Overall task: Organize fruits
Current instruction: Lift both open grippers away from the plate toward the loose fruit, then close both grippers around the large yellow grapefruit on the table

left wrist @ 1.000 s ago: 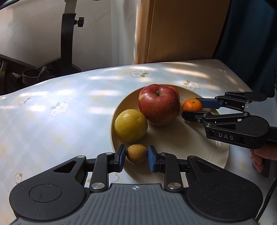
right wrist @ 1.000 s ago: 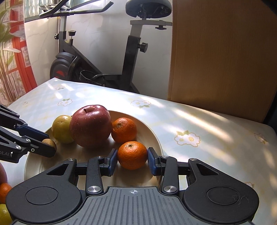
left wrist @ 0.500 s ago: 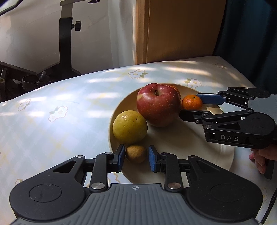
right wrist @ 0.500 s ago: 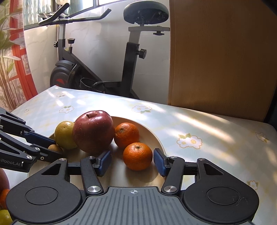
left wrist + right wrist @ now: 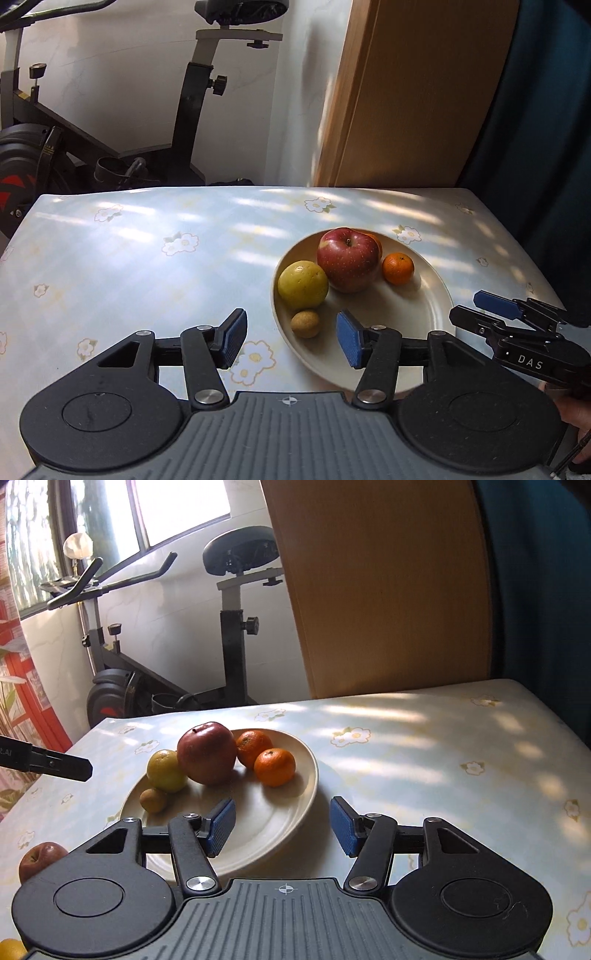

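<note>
Behind plate (image 5: pixel 308 775) w/ fruit: exercise bike (image 5: pixel 229 638); L gripper (image 5: pixel 291 338) opening, R gripper (image 5: pixel 282 825) spread, both empty.

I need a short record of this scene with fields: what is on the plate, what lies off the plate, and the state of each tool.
plate: beige, on flowered table
on plate: red apple, yellow fruit, small brown fruit, two oranges
off plate: second apple at near left edge
left tool: jaws opening, nothing between them
right tool: open, empty, over plate rim
</note>
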`<state>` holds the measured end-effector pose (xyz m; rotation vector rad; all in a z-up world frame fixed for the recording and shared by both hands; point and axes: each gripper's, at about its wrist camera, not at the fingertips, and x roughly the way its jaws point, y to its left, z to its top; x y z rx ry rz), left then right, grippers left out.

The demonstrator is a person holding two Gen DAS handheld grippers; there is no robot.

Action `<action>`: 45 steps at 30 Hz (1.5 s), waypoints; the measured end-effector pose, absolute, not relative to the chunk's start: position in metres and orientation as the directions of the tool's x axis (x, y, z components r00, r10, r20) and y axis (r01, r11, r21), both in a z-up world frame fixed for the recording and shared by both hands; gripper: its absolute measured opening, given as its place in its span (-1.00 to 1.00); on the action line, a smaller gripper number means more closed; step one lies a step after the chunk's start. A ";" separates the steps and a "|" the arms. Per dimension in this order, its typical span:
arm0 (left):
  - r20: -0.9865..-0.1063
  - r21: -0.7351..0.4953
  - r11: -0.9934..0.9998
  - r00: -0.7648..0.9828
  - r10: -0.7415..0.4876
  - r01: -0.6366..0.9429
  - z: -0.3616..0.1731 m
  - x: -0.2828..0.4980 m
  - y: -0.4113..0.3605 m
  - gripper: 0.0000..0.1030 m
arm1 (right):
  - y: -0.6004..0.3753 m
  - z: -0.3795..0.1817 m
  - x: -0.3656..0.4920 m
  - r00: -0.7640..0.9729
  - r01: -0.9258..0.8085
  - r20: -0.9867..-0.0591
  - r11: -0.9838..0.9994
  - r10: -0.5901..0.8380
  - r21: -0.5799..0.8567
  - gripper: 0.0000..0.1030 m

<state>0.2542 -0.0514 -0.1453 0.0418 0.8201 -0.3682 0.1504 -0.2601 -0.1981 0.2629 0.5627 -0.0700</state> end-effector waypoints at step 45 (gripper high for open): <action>-0.679 -0.229 0.945 0.657 -0.326 0.232 -0.160 0.135 0.022 0.09 | -0.122 -0.175 0.056 0.798 -0.015 -0.593 0.988 0.105 0.155 0.05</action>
